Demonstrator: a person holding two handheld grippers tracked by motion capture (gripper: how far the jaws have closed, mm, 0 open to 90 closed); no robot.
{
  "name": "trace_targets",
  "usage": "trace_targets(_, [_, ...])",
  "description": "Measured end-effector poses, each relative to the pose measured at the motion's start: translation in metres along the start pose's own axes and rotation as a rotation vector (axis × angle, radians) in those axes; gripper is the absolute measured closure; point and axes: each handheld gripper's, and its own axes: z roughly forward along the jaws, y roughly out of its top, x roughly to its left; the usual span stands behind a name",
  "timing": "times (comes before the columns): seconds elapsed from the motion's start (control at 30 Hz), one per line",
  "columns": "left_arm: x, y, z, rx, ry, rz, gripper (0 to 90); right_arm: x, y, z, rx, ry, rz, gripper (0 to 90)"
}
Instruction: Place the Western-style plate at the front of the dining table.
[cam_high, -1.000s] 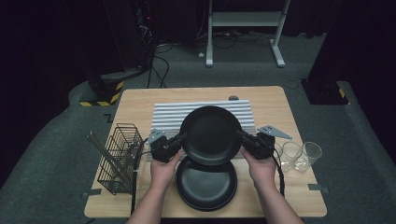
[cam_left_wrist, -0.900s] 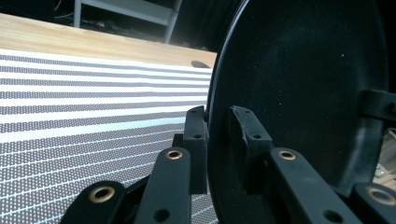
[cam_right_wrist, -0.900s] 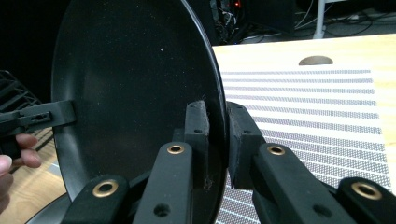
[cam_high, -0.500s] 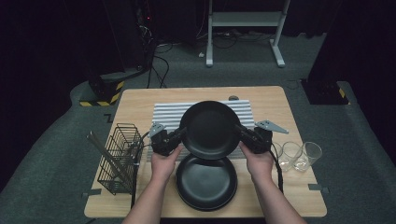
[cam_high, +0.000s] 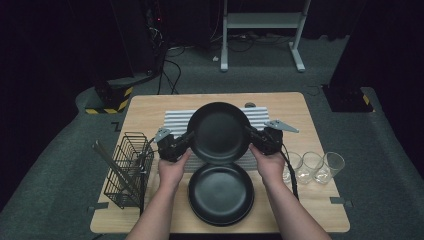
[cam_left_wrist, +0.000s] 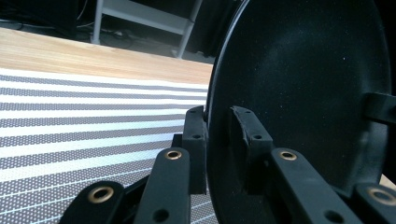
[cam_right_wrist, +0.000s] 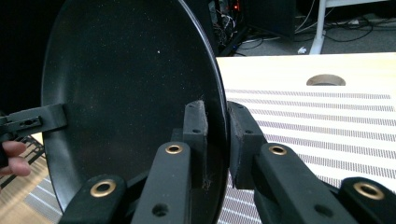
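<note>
Wooden table (cam_high: 150, 112), dark room. Had my left gripper (cam_high: 186, 139) and right gripper (cam_high: 251, 133) clamped on the black plate (cam_high: 220, 131), which had moved farther over the striped mat (cam_high: 175, 120), away from the stack (cam_high: 220, 195).

The high view looks forward and down from above the person's side onto the whole light wooden table (cam_high: 310, 107). Each gripper view sits close behind its own black jaws, looking along them at the rim of the round black plate (cam_left_wrist: 303, 84) (seen from opposite sides). All three views share that plate and the grey-and-white striped mat (cam_right_wrist: 322, 121)
</note>
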Motion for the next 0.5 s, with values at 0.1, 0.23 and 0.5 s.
trace_targets(0.1, [0.004, 0.000, 0.002, 0.002, 0.000, -0.008, 76.2, 0.000, 0.002, 0.005, 0.004, -0.001, -0.008, 79.4])
trace_targets(0.23, [0.006, -0.001, 0.003, -0.004, 0.011, 0.002, 76.1, -0.002, 0.002, 0.012, 0.014, 0.007, -0.009, 79.4])
trace_targets(0.5, [0.009, -0.003, 0.008, -0.002, 0.030, 0.007, 75.3, -0.003, 0.004, 0.019, 0.025, 0.003, -0.019, 79.3])
